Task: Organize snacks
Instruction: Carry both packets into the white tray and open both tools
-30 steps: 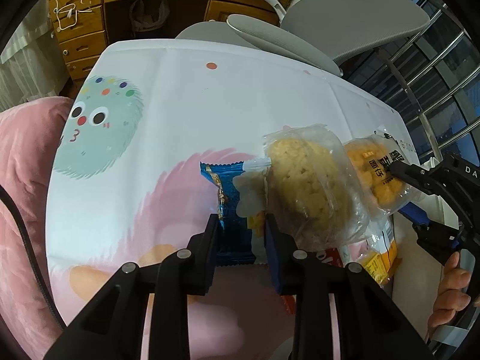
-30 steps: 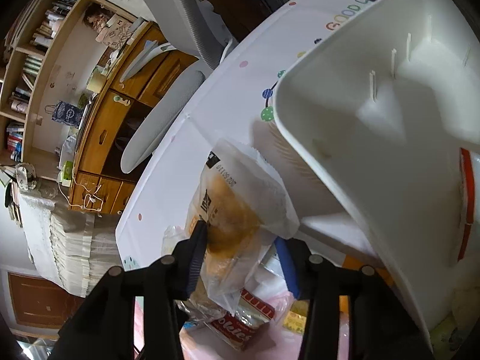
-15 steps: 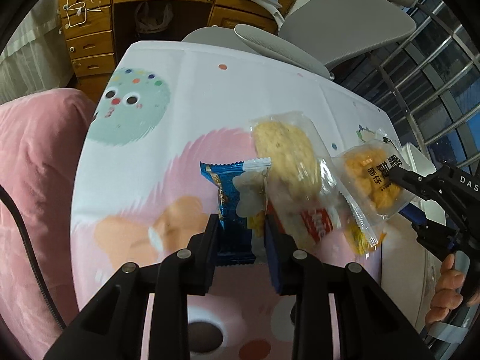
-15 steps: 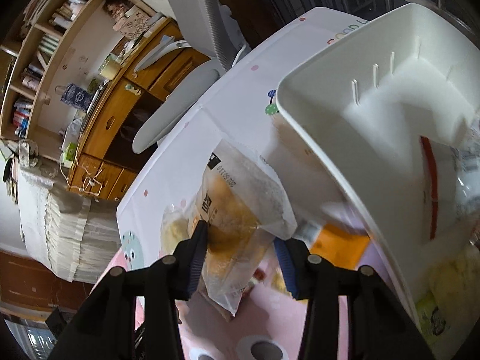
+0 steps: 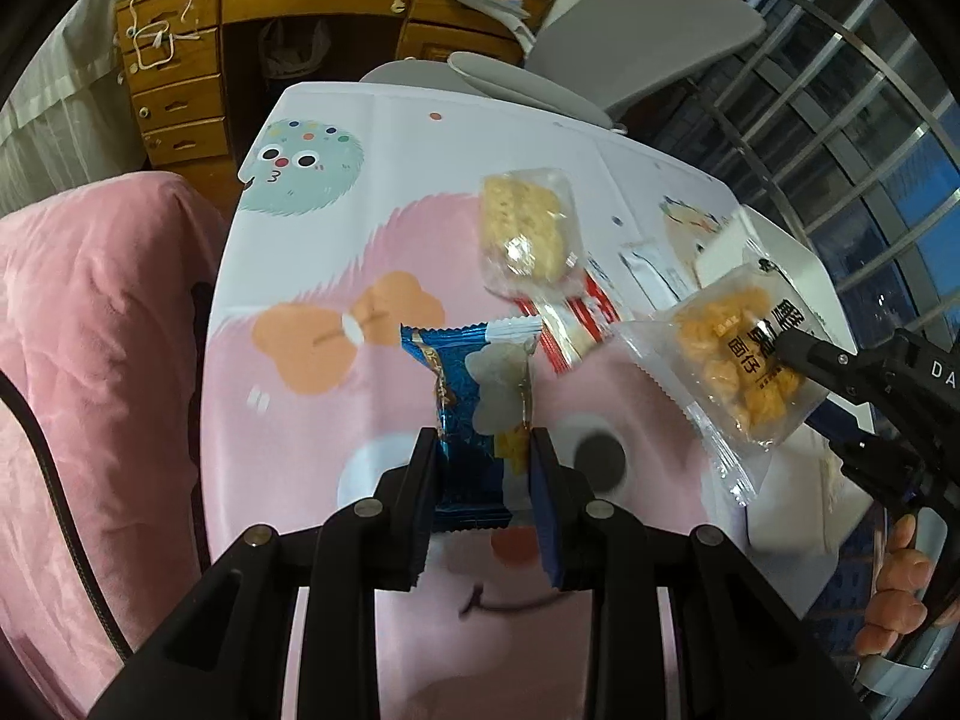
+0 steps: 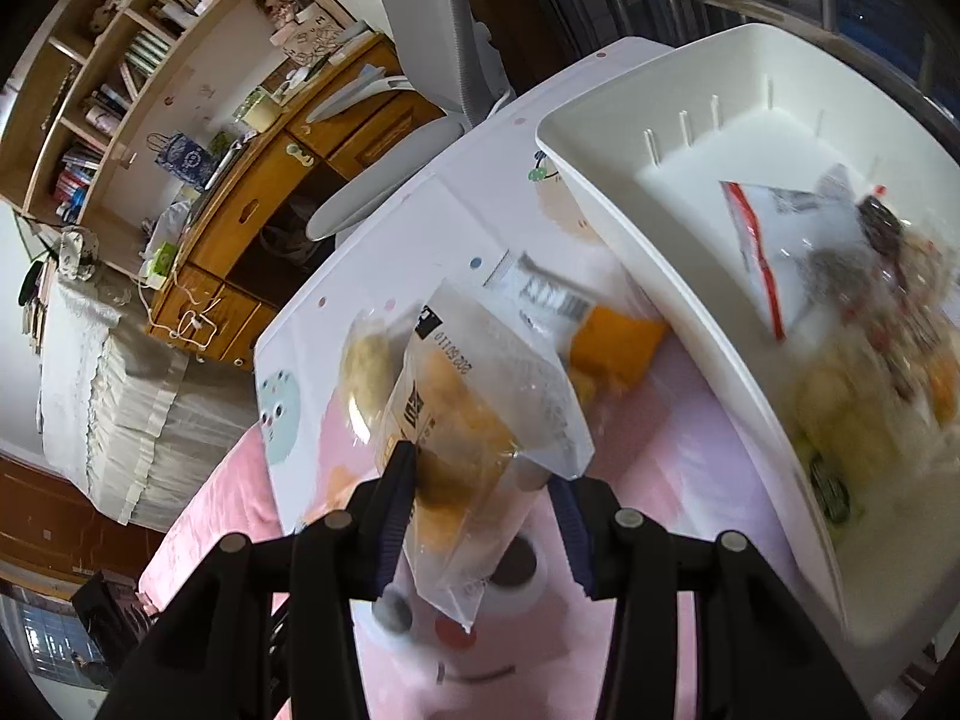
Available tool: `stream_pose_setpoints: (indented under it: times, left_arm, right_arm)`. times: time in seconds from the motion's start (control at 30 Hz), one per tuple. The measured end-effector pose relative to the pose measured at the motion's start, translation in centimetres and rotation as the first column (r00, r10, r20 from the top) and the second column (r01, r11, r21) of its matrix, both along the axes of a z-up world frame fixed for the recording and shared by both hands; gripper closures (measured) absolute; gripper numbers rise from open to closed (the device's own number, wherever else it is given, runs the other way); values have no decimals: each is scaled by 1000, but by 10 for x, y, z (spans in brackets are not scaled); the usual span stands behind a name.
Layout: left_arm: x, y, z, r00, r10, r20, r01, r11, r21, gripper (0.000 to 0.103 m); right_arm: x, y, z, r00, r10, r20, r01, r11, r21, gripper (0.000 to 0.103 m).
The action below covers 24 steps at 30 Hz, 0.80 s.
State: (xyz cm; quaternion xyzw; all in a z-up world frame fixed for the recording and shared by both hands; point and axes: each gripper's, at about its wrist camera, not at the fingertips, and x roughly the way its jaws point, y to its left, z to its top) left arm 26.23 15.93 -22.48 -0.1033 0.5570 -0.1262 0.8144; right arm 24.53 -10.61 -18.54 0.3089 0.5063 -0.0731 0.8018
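Observation:
My left gripper [image 5: 483, 459] is shut on a blue foil snack packet [image 5: 465, 414], held above the cartoon-printed tablecloth [image 5: 336, 240]. My right gripper [image 6: 483, 480] is shut on a clear bag of orange fried snacks [image 6: 468, 420]; the left wrist view shows that same bag [image 5: 735, 360] at the right with the right gripper [image 5: 834, 402] clamped on it. On the cloth lie a clear-wrapped pale rice cake [image 5: 528, 234] and a red-and-white packet [image 5: 579, 315]. An orange packet [image 6: 618, 342] lies beside the white bin [image 6: 690, 282], which holds several snacks.
A pink cushion [image 5: 90, 360] borders the table on the left. Behind the table stand a grey chair [image 5: 600, 54] and a wooden desk with drawers [image 5: 192, 90]. Window bars [image 5: 840, 138] run along the right. A person's fingers [image 5: 900, 588] hold the right gripper's handle.
Both grippers rose and drew back along the table with their packets. The rice cake and red packet now lie farther off, and more of the bin's inside shows.

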Motion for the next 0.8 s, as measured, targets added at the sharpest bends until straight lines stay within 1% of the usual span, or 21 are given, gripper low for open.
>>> stream_pose_setpoints:
  times: [0.17,0.3,0.37,0.43,0.6,0.8]
  left_arm:
    - [-34,1,21,999,-44,9,44,999,3,76]
    - [-59,0,41,997,-71,22,71,997,-8,76]
    - [-68,-2,50,996,-82,34,82,997,-3,76]
    - [-78,-3,59,994,-94,48,95,995,-18,76]
    - [-99,-15,76,988,-142,56,144,989,-39,76]
    - [-110,-49,92,972,-214,95,218,975,-42,76]
  right_arm:
    - [-34,15,21,999,32,7,-31,999,-21,58]
    - [-63,25,41,995,98,7,-97,994,-50,58]
    - [-77,26,47,993,122,5,-121,990,-68,58]
    - [-93,26,53,990,143,5,-143,986,-82,58]
    - [-124,15,66,985,171,-19,-172,977,-124,58]
    - [-149,-11,80,983,182,-12,-182,968,-174,58]
